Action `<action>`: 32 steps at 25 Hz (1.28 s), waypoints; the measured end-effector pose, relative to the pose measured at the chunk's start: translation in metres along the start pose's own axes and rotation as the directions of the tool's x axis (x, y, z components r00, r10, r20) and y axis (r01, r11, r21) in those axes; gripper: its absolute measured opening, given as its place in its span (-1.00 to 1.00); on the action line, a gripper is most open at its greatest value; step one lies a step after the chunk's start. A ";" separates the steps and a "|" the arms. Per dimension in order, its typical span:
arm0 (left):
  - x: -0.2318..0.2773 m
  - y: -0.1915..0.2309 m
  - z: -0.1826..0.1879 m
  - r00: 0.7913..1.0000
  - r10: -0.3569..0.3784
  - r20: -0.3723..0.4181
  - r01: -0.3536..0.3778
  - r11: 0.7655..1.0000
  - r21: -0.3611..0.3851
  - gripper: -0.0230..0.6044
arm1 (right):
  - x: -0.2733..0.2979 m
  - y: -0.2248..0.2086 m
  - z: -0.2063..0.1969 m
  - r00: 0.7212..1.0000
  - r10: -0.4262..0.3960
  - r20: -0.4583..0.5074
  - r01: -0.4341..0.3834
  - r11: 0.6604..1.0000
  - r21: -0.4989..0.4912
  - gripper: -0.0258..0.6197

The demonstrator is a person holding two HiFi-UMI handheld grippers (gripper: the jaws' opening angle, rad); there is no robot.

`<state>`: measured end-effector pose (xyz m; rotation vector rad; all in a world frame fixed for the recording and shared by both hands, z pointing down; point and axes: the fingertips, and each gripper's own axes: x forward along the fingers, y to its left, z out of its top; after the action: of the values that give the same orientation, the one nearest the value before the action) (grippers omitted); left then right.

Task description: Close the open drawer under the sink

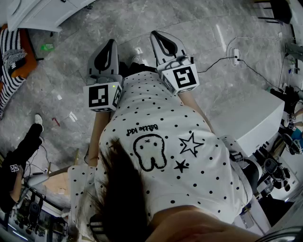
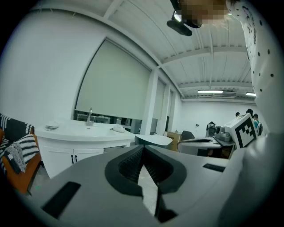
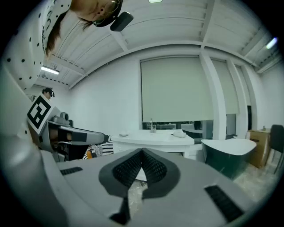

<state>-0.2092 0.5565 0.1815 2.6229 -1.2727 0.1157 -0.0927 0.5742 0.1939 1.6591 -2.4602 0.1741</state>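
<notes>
The white sink cabinet with its curved counter and faucet stands some way off at the left of the left gripper view. The same cabinet lies straight ahead in the right gripper view. I cannot make out an open drawer under it from here. My left gripper is shut with nothing between its jaws. The right gripper is shut and empty too. In the head view both are held out side by side over the floor, the left gripper and right gripper, far from the cabinet.
A striped cloth on an orange seat sits left of the sink. A dark green tub stands to the sink's right. A white unit, cables and scraps lie on the grey marble floor. People stand far back.
</notes>
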 end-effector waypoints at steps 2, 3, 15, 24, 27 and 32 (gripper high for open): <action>-0.003 0.004 -0.001 1.000 0.003 0.003 -0.003 1.000 -0.003 -0.90 | 0.002 0.004 -0.001 1.000 0.005 0.000 -0.005 1.000 0.000 -0.88; -0.003 0.005 -0.002 1.000 0.004 0.004 -0.004 1.000 -0.004 -0.90 | 0.002 0.006 -0.001 1.000 0.007 0.001 -0.007 1.000 -0.001 -0.88; -0.002 0.006 0.001 1.000 0.002 0.011 -0.002 1.000 -0.008 -0.90 | 0.004 0.006 -0.001 1.000 0.010 -0.006 -0.010 1.000 -0.002 -0.88; 0.013 0.000 -0.011 0.999 -0.024 -0.025 0.024 1.000 -0.010 -0.90 | 0.010 0.001 -0.011 0.998 0.065 -0.011 -0.064 0.997 0.036 -0.88; 0.017 -0.001 -0.015 0.999 -0.034 -0.034 0.033 0.999 -0.016 -0.90 | 0.015 0.010 -0.017 0.993 0.116 -0.031 -0.116 0.993 0.003 -0.88; 0.022 -0.003 -0.016 0.998 -0.042 -0.045 0.040 0.999 -0.028 -0.90 | 0.019 0.014 -0.020 0.990 0.127 -0.068 -0.128 0.992 -0.013 -0.88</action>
<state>-0.1931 0.5447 0.2000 2.6062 -1.1967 0.1491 -0.1113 0.5664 0.2168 1.4647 -2.5110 0.2199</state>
